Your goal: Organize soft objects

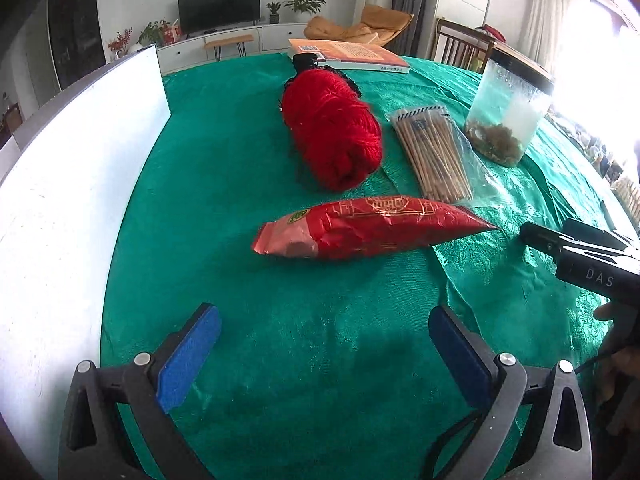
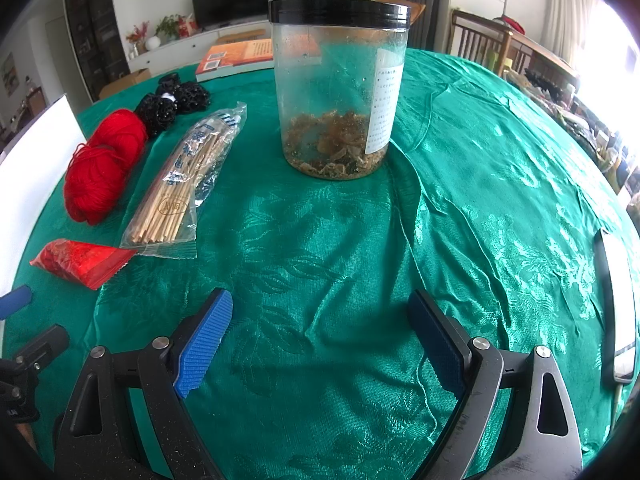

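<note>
**A:** Left wrist view first. State of the left gripper point(image 1: 324, 354)?

**B:** Jaws spread wide, nothing between the blue pads point(image 1: 188, 356). Only the green tablecloth point(image 1: 320, 360) under them.

**A:** Soft items relative to the fingers?

**B:** Red foil pouch point(image 1: 372, 228) lies crosswise ahead of the fingertips, apart from them, sealed tail pointing right. Red yarn skein point(image 1: 334, 128) is further ahead, past the pouch, roughly on the centreline. Black netted item point(image 1: 308, 62) sits at the skein's far end, touching it. Bag of bamboo skewers point(image 1: 434, 152) is ahead and right of the skein, clear jar point(image 1: 508, 112) further right. Book point(image 1: 352, 54) at the far edge. White board point(image 1: 72, 184) stands off the left finger. Right gripper's body shows at the right edge.

**A:** Right wrist view?

**B:** Right gripper point(image 2: 320, 340) also wide apart, empty, over bare cloth. Jar point(image 2: 338, 88) straight ahead, upright, black lid on, well clear of the tips. Skewer bag point(image 2: 188, 176) ahead-left. Yarn point(image 2: 104, 164) further left, black netted balls point(image 2: 172, 100) beyond it. Pouch point(image 2: 80, 262) left of the left finger, nearest soft item but outside the jaws.
</note>
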A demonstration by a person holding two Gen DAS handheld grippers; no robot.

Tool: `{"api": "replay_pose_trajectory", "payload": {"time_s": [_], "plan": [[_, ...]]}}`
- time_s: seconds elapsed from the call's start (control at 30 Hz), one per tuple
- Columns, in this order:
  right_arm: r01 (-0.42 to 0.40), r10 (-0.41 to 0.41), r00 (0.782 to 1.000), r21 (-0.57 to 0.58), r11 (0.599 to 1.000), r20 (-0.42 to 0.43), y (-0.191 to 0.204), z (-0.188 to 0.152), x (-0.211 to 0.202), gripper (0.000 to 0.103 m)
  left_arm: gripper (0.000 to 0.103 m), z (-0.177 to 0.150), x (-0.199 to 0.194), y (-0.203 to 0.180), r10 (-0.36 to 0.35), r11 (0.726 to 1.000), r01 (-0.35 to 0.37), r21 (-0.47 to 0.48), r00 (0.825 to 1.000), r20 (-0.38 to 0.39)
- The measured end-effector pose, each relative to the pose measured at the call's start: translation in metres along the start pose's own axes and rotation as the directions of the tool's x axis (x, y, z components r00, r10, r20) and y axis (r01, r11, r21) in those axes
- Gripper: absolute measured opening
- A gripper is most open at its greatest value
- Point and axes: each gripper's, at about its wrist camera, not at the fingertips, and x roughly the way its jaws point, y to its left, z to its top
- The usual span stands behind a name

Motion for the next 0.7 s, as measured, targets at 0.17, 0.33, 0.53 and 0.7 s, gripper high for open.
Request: {"api": "replay_pose_trajectory", "payload": {"time_s": [0.17, 0.33, 0.53, 0.7], "plan": [[0.000, 0.000, 1.000, 0.000, 1.000, 0.000, 0.0000, 0.0000, 0.0000, 0.092, 0.103, 0.0027, 0.0055, -0.0064, 0.040, 0.999, -0.039, 0.033, 0.999, -0.014], [0.000, 0.000, 1.000, 0.000, 1.000, 0.000, 0.0002, 0.0001, 0.0000, 0.092, 0.103, 0.0034, 0.0068, -0.0069, 0.043, 0.999, -0.042, 0.032, 0.999, -0.013], [0.000, 0.000, 1.000, 0.000, 1.000, 0.000, 0.0002, 0.0001, 0.0000, 0.092, 0.103, 0.0037, 0.0069, -0.0069, 0.043, 0.999, -0.043, 0.032, 0.999, -0.013], [0.000, 0.000, 1.000, 0.000, 1.000, 0.000, 0.0001, 0.0000, -0.0001, 0.092, 0.103, 0.0036, 0.0069, -0.0068, 0.043, 0.999, -0.043, 0.031, 0.999, -0.013]]}}
